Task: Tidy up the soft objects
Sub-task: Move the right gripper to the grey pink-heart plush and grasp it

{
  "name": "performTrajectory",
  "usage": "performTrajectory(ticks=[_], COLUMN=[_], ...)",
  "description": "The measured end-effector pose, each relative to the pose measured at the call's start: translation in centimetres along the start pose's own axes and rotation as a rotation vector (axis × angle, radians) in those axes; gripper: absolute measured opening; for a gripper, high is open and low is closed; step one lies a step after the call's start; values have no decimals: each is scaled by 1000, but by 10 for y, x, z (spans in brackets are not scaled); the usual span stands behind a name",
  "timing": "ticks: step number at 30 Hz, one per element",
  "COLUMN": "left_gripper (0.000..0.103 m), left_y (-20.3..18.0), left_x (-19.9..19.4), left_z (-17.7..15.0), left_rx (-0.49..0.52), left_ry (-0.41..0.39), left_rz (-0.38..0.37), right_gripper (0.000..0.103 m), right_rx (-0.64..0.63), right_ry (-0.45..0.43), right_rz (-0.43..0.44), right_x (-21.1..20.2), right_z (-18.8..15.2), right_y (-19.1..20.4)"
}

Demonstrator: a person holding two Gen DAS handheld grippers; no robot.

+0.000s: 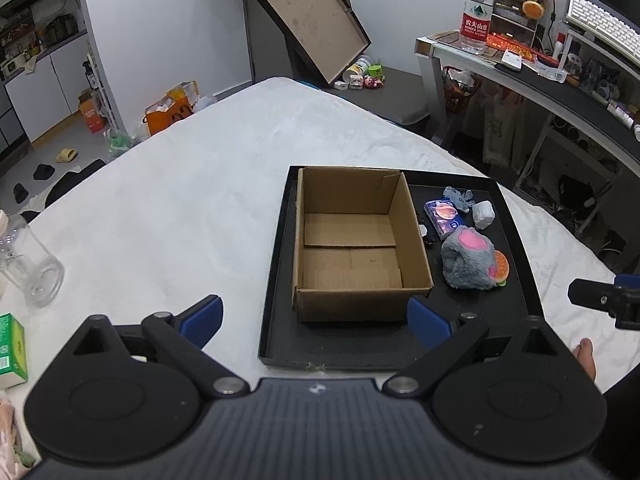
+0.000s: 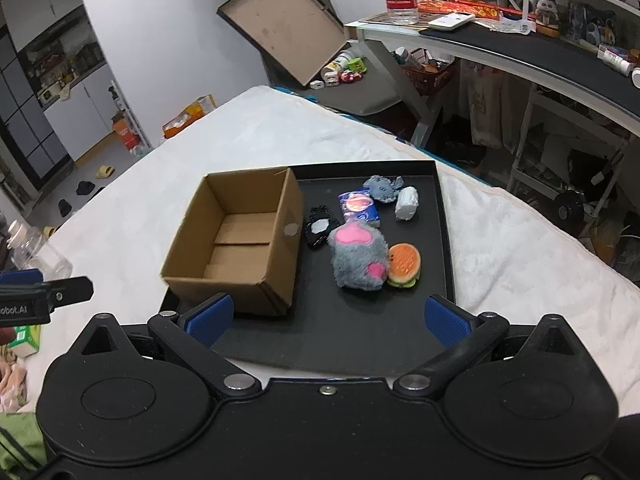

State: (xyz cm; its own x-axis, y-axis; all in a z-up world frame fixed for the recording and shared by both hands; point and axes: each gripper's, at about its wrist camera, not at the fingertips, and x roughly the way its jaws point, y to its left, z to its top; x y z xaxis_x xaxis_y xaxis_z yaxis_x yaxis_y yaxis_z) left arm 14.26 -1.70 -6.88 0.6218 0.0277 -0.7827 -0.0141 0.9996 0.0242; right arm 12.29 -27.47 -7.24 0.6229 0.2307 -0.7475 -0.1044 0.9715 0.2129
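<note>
An empty brown cardboard box (image 1: 352, 248) (image 2: 240, 240) stands on the left half of a black tray (image 1: 516, 308) (image 2: 344, 336). To its right lie a grey and pink plush paw (image 1: 470, 258) (image 2: 358, 258), a burger toy (image 1: 501, 269) (image 2: 405, 266), a blue tissue pack (image 1: 444, 213) (image 2: 358, 205), a small grey plush (image 1: 459, 197) (image 2: 382, 187), a white wad (image 1: 483, 214) (image 2: 407, 203) and a black furry piece (image 2: 319, 227). My left gripper (image 1: 316, 320) hangs open before the box's near wall. My right gripper (image 2: 328, 320) is open above the tray's near part, holding nothing.
The tray lies on a white plush-covered surface (image 1: 192, 200). A clear glass jar (image 1: 32, 264) and a green carton (image 1: 12, 344) sit at the left edge. A desk (image 1: 520, 68) with a water bottle (image 1: 476, 12) stands to the right. A dark lid (image 1: 312, 20) leans at the back.
</note>
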Motion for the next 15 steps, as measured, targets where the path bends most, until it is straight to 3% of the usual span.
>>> performTrajectory(ticks=[15], left_gripper=[98], left_y=[-9], left_x=[68], left_z=[23], left_rx=[7], left_ry=[69], left_rz=[1], right_gripper=[103], right_rx=[121], right_ry=[52], right_rz=[28], right_x=[57], right_z=[21], right_y=[-39])
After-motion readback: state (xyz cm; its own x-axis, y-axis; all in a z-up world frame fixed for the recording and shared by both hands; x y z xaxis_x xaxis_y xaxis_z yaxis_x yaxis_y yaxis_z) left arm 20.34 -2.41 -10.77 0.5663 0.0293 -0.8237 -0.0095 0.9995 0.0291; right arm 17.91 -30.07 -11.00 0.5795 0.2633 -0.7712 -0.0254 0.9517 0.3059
